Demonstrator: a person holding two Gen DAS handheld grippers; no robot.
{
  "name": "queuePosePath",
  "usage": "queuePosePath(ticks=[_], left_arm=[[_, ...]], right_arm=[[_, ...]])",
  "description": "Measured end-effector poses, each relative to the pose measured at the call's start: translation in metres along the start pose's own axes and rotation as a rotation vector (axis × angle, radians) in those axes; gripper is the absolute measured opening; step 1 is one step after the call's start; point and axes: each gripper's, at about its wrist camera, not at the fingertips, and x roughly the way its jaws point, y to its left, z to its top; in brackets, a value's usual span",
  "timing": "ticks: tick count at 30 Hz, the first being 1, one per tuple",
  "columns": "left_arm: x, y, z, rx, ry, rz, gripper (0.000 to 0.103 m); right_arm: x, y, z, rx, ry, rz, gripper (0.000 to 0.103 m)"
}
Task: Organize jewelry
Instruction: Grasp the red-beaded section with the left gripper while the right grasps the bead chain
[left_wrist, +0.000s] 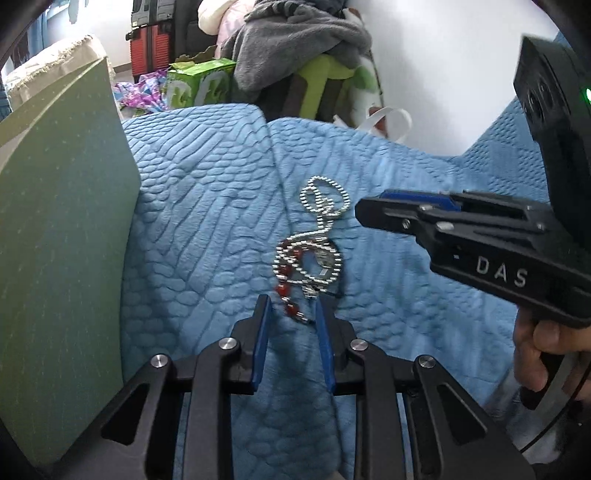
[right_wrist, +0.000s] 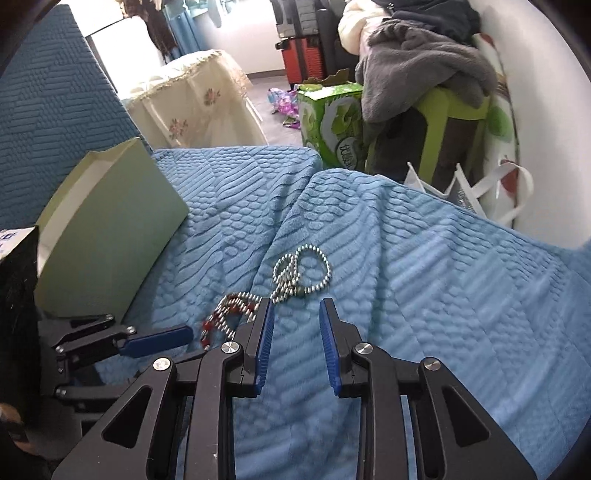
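Observation:
A silver ball-chain necklace (left_wrist: 314, 236) with red beads (left_wrist: 290, 295) lies in a tangle on the blue quilted cover (left_wrist: 207, 206). My left gripper (left_wrist: 291, 306) is open, its blue pads either side of the red-bead end, just short of it. My right gripper (right_wrist: 297, 308) is open and empty, just short of the chain's silver loops (right_wrist: 301, 269). In the left wrist view the right gripper (left_wrist: 373, 210) comes in from the right beside the chain's far loop. In the right wrist view the left gripper (right_wrist: 177, 338) lies by the red beads (right_wrist: 221, 317).
A pale green open box (right_wrist: 107, 232) stands on the cover at the left; it also shows in the left wrist view (left_wrist: 59, 236). Beyond the cover's edge are a green carton (right_wrist: 332, 122), a green stool under grey clothes (right_wrist: 424, 62) and a white bag (right_wrist: 480, 192).

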Motion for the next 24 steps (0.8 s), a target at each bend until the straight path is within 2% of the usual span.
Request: queuePosePath(ticks=[5,10,13,21,23,24], left_arm=[[0.005,-0.005,0.007,0.040,0.006,0.018,0.024],[0.007,-0.007,0.008,0.069,0.022,0.017,0.014],[0.007,-0.003,0.011,0.053,0.039,0.001,0.008],[0.000,0.007,0.014,-0.021,0.056,-0.053,0.007],[-0.005,0.009,0.014,-0.036,0.052,-0.066,0.007],[-0.009,0.010,0.013,-0.046,0.049,-0.073,0.001]], right_arm=[[0.016,0.002,0.007,-0.027,0.011,0.009,0.023],[0.029,0.001,0.010,-0.027,0.030,0.020,0.024],[0.030,0.005,0.014,-0.059,0.028,0.007,0.024],[0.038,0.008,0.016,-0.097,0.039,-0.016,0.024],[0.038,0.015,0.014,-0.154,0.040,-0.051,0.024],[0.038,0.019,0.012,-0.184,0.035,-0.069,0.024]])
